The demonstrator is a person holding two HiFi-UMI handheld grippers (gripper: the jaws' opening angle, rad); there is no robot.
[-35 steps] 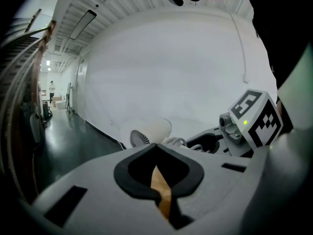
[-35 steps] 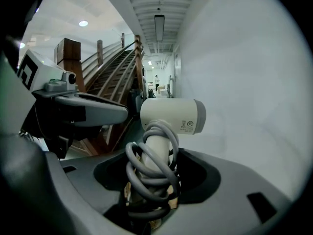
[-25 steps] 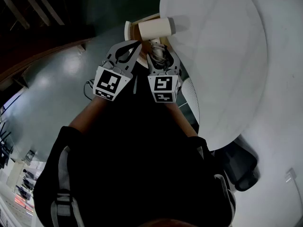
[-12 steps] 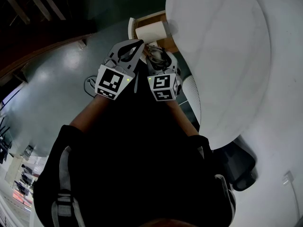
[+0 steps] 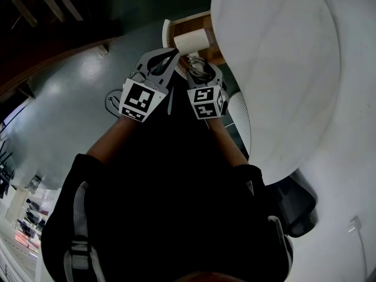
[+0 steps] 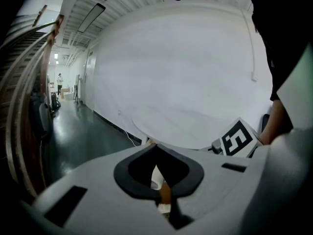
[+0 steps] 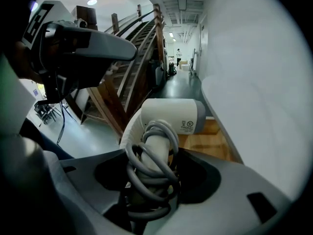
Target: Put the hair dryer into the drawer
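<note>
Two tools in view, one of them loaded. Right tool (image 7: 152,166) is clamped on the handle (image 7: 157,142) of the hair dryer (image 7: 171,114). Grey cord (image 7: 146,182) is wound round the handle, so the jaws bear on cord loops as much as on plastic. Left tool (image 6: 155,147) is closed tip to tip with nothing in it, held just beside the right one.

Position: the dryer's barrel lies crosswise at the mouth of the open wooden drawer (image 5: 192,21), which sits under the edge of the round white table (image 5: 276,69). Head view puts the barrel over the drawer's near side. Cannot tell whether it touches wood yet. Grey floor (image 5: 76,98) below.

Handling, as judged:
- Shell is hard and smooth, weight light to middling.
- It looks top-heavy. The motor end hangs out from the grip and will want to swing about the jaws.
- The cord wrap is soft and gives bite, though loops may shift along the handle under load.
- Best hold is the wrapped handle, close under the barrel. The barrel itself looks too wide and slick.
- Probably sturdy enough for a gentle set-down, but lower it rather than drop it.
- Loose loops could snag the drawer's rim.
</note>
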